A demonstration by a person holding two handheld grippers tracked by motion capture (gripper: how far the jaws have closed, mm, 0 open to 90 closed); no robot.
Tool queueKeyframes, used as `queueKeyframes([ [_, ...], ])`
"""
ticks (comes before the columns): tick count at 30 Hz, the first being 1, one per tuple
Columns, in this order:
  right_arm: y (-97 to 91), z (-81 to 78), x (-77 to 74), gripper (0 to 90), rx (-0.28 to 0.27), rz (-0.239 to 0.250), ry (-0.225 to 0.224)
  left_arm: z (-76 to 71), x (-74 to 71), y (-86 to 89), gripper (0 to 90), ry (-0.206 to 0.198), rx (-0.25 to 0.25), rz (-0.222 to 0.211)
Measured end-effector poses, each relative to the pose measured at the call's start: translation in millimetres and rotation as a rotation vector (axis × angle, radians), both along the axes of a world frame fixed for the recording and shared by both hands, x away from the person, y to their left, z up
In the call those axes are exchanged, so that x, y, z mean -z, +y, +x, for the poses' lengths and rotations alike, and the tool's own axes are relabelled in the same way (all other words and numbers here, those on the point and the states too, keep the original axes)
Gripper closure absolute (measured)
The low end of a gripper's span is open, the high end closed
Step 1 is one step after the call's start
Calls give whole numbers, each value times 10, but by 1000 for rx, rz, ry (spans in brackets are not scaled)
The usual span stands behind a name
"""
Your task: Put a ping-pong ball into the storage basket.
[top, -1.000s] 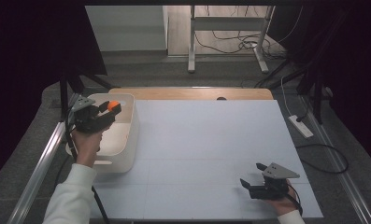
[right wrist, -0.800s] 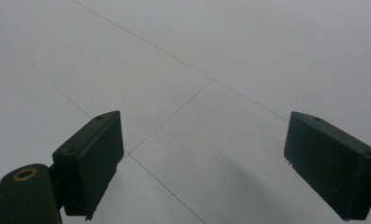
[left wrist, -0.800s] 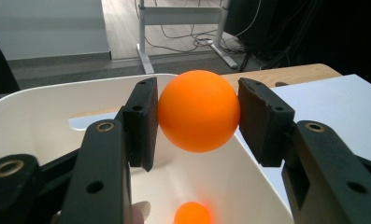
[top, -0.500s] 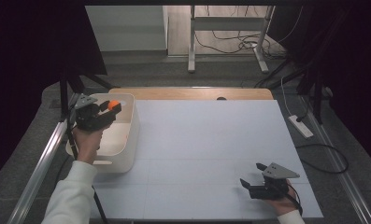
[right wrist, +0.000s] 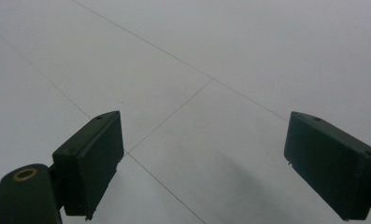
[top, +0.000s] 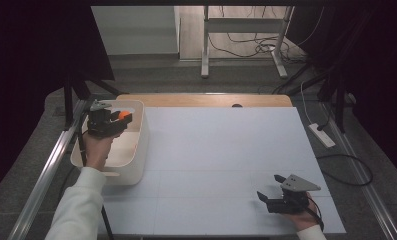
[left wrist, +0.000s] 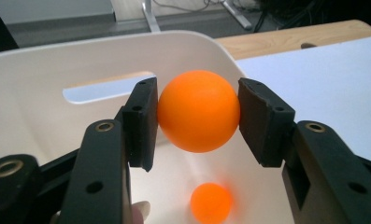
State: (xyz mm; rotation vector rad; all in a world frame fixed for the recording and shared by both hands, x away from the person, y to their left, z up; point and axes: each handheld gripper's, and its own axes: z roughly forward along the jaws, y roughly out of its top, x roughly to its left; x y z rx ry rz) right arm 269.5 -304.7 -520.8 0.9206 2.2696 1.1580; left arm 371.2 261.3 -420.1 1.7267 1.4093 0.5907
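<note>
Left gripper point(top: 120, 119), high view, left of frame: pinches round orange plastic ball point(top: 122, 115) above white plastic bin point(top: 138, 150). Left gripper view: second orange ball point(left wrist: 211, 202) on bin floor, directly below. Right gripper point(right wrist: 202, 163) view: spread, nothing held.

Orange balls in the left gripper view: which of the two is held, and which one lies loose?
The larger-looking orange ball is clamped between the left gripper's black fingers. The other orange ball lies loose on the white plastic bin's floor below.
</note>
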Motion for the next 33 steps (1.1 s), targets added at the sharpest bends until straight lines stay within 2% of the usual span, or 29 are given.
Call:
queueKeyframes([
  [16, 3, 1, 0, 117, -1, 1, -2, -15, -18, -10, 495, -7, 3, 3],
  [17, 4, 0, 0, 117, 0, 0, -2, -19, -25, -8, 474, -20, -4, 4],
  [19, 2, 1, 0, 117, -2, 1, -2, -22, -37, -11, 340, -33, -22, 0],
  [21, 0, 1, -1, 117, 0, 1, -2, -23, -45, -21, 245, -32, -30, 12],
  [23, -1, 1, 0, 117, -1, 1, -2, -31, -52, -23, 218, -35, -28, 11],
  [29, 3, 1, 0, 117, 0, -1, -3, -101, -107, -30, 180, -63, 26, -58],
  [31, 0, 2, -1, 117, -2, 2, -2, -144, -145, -44, 177, -84, 52, -89],
  [33, -5, 5, -1, 117, 0, 2, -1, -182, -175, -68, 175, -98, 78, -96],
])
